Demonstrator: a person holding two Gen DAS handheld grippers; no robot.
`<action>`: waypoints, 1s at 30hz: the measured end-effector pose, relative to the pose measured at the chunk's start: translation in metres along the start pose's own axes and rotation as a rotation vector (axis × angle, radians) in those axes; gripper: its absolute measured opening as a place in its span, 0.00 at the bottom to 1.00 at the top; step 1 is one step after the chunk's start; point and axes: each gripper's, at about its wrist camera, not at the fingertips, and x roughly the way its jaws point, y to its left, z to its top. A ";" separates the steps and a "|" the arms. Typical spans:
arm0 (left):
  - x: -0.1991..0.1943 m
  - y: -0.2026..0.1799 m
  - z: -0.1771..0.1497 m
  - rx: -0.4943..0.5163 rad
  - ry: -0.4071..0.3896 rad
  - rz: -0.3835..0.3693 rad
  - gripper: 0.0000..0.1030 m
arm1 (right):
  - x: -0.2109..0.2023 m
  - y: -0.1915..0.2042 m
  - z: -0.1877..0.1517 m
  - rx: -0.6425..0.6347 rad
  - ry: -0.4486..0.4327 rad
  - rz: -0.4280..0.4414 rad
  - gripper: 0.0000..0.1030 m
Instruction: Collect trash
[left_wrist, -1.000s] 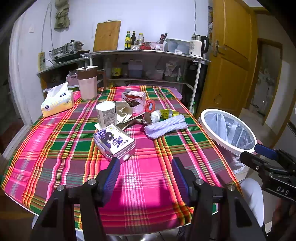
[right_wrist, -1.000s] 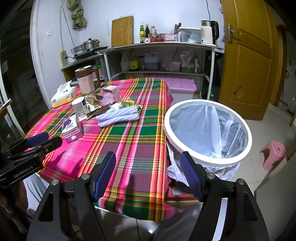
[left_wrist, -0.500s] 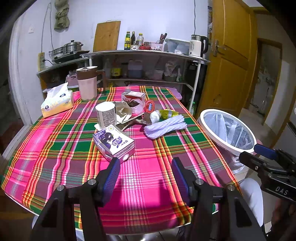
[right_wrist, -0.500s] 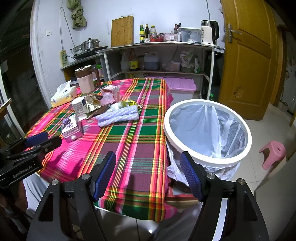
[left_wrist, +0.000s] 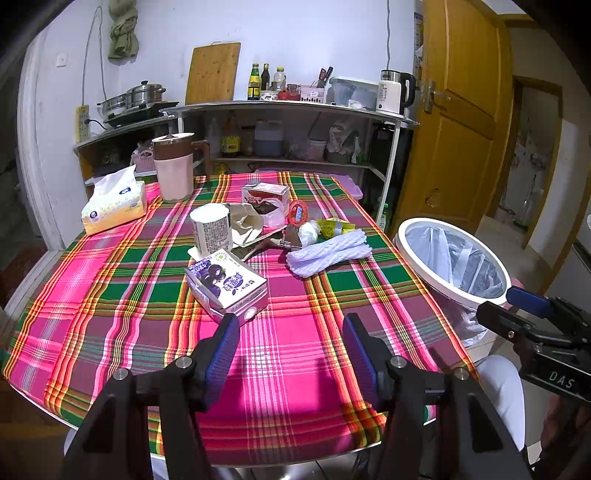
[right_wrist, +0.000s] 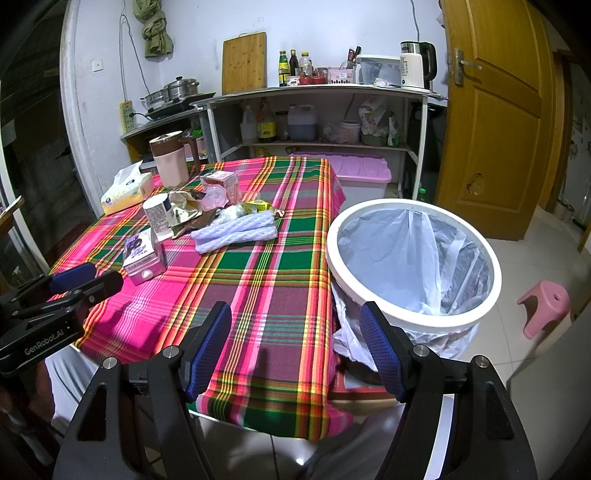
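nothing collected yet, by the look of it. white bin (right_wrist: 413, 266) w/ pale liner stands on floor just beside table's right edge; liner looks empty as far as visible, tho bottom is partly hidden.

all trash sits in a loose cluster mid-table on plaid cloth (left_wrist: 147, 295):
- purple milk carton (left_wrist: 227, 286) lying on its side, nearest to left gripper (left_wrist: 290, 350), just ahead of its left finger, not touching
- upright white paper cup (left_wrist: 211, 228) behind carton
- crumpled beige wrapper (left_wrist: 245, 221) + brown foil scraps beside cup
- pink-white box (left_wrist: 266, 197) at back, small red-lidded tub (left_wrist: 297, 213) next to it
- yellow-green snack wrapper (left_wrist: 334, 227), white wad beside it
- white foam netting (left_wrist: 328, 253) on right side of cluster, closest piece to bin

tissue pack (left_wrist: 114, 205) and pink jug (left_wrist: 173, 166) at far left: prob not trash, judged to stay.

left gripper: jaws wide apart, nothing between pads, hovering over bare cloth at near edge. right gripper (right_wrist: 295, 350): jaws likewise spread, empty, aimed over table corner w/ bin rim just past its right finger.

so: start stage, zero items binned, whole pile left. likely first pick = carton for left, netting for right, since each is closest. carton is rigid, easy pinch across short side; netting soft, may sag or trail when lifted.
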 end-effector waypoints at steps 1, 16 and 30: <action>0.000 0.000 0.000 0.000 0.000 0.000 0.56 | 0.001 0.000 0.000 -0.001 -0.001 0.000 0.70; 0.000 0.000 0.000 0.001 -0.001 0.000 0.56 | 0.001 0.000 -0.001 -0.001 -0.001 0.000 0.70; 0.000 -0.003 -0.002 0.002 0.002 0.001 0.56 | 0.002 0.000 -0.001 -0.001 -0.001 0.000 0.70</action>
